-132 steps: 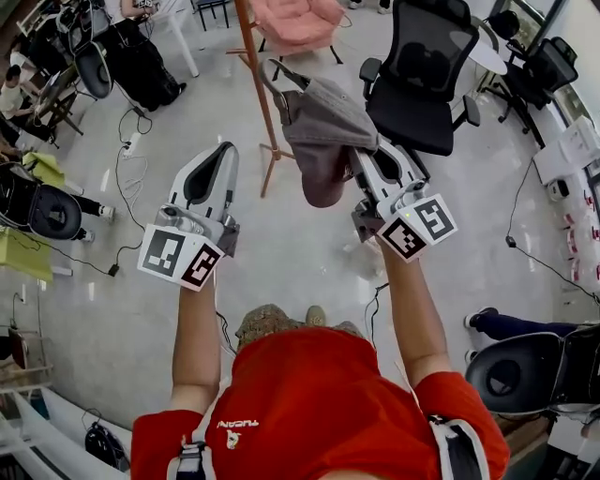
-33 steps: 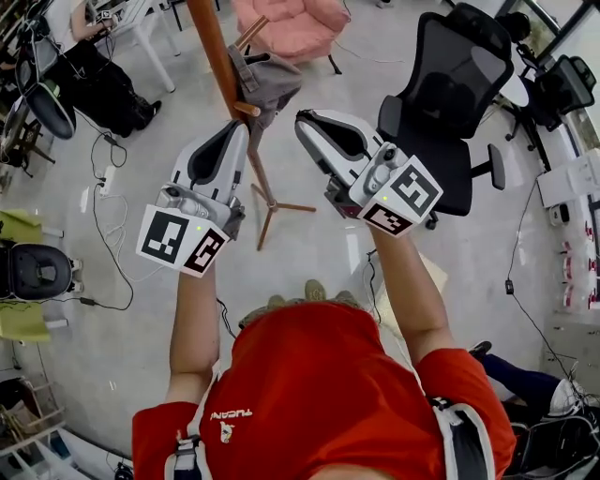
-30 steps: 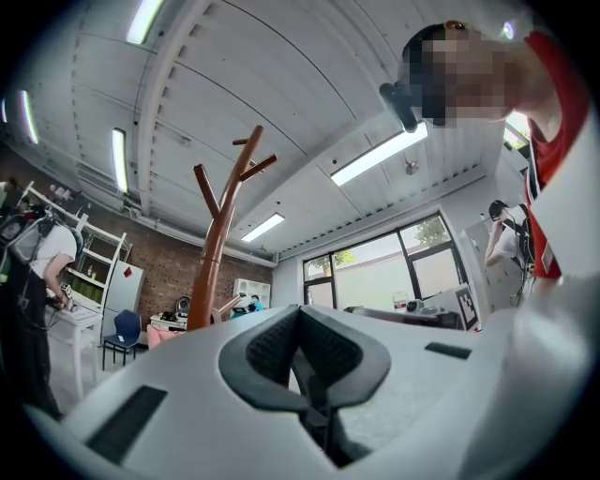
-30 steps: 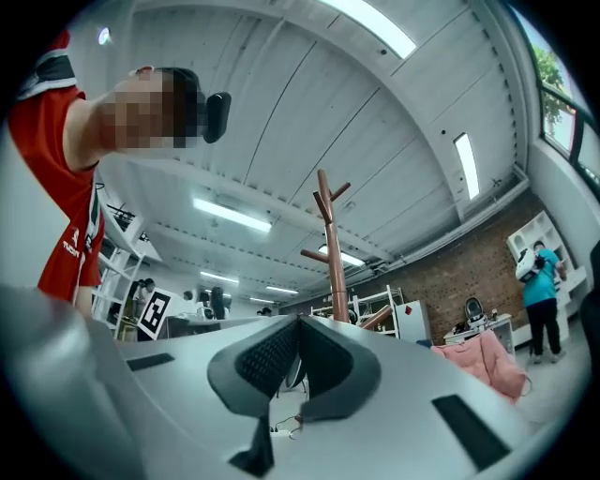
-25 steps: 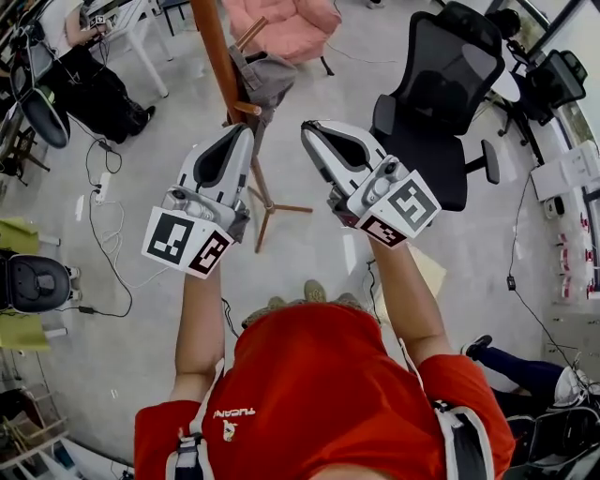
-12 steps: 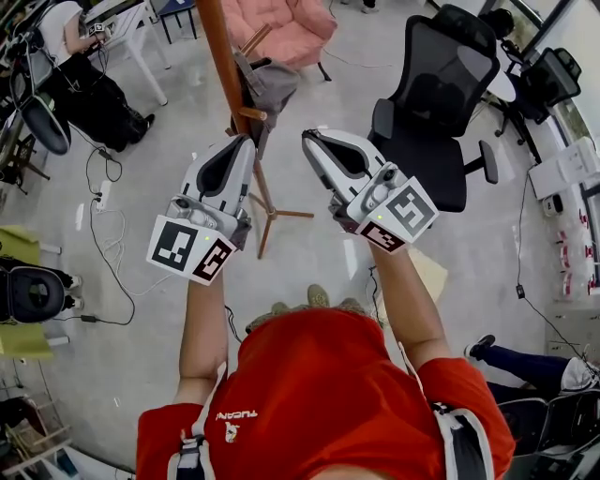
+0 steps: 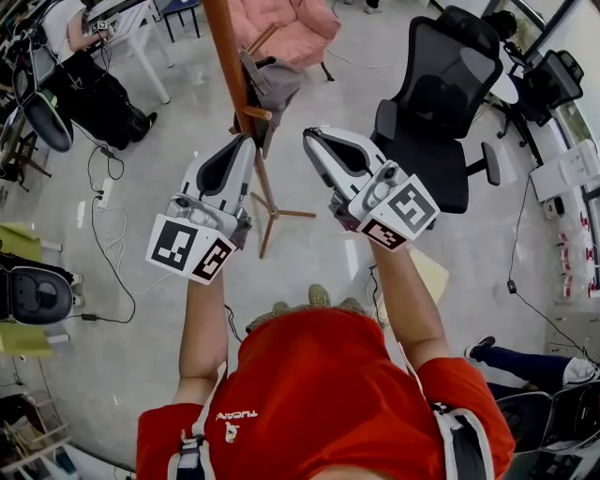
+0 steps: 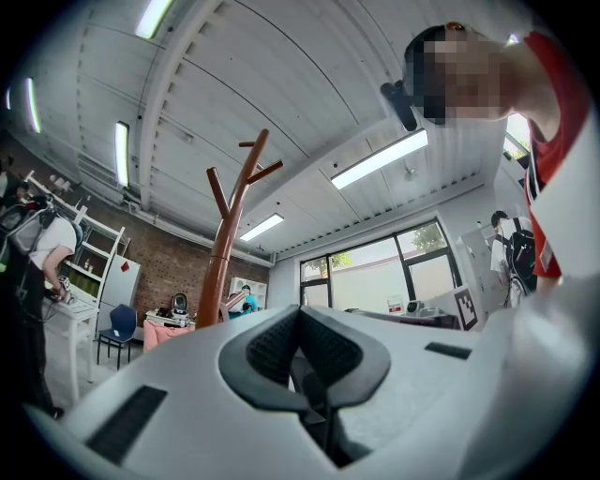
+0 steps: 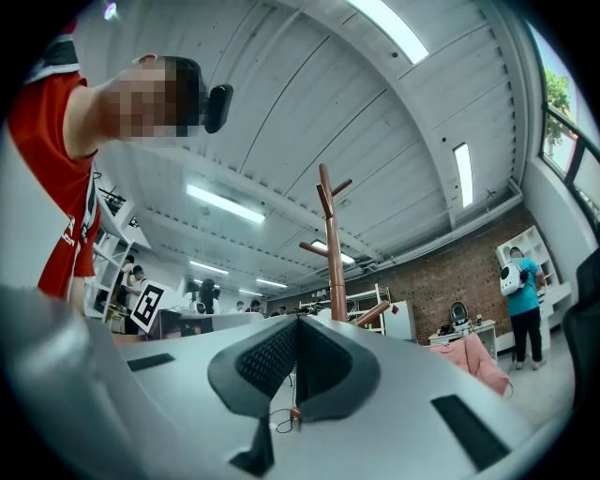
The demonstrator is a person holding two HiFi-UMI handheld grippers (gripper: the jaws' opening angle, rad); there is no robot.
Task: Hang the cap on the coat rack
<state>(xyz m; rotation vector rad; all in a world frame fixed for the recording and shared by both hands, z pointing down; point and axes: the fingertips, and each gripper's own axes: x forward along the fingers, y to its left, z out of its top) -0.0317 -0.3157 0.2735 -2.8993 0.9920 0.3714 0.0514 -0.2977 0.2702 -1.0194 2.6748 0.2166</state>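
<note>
The grey cap (image 7: 272, 81) hangs on a peg of the brown wooden coat rack (image 7: 231, 58) in the head view, apart from both grippers. My left gripper (image 7: 246, 142) is held up just below and left of the cap, jaws shut and empty. My right gripper (image 7: 310, 140) is level with it on the right, also shut with nothing in it. In the left gripper view the shut gripper (image 8: 300, 317) points up past the coat rack (image 8: 228, 234). The right gripper view shows the shut gripper (image 9: 297, 325) with the coat rack (image 9: 330, 253) behind it. Neither gripper view shows the cap.
A black mesh office chair (image 7: 436, 84) stands right of the rack and a pink armchair (image 7: 283, 19) behind it. The rack's feet (image 7: 281, 214) spread on the grey floor. Cables (image 7: 114, 216) run at the left, near a seated person (image 7: 66, 21) and another black chair (image 7: 36, 292).
Five seconds ago my right gripper held the cap; now the cap hangs on the rack and the gripper is empty. Over the last second both grippers have barely shifted.
</note>
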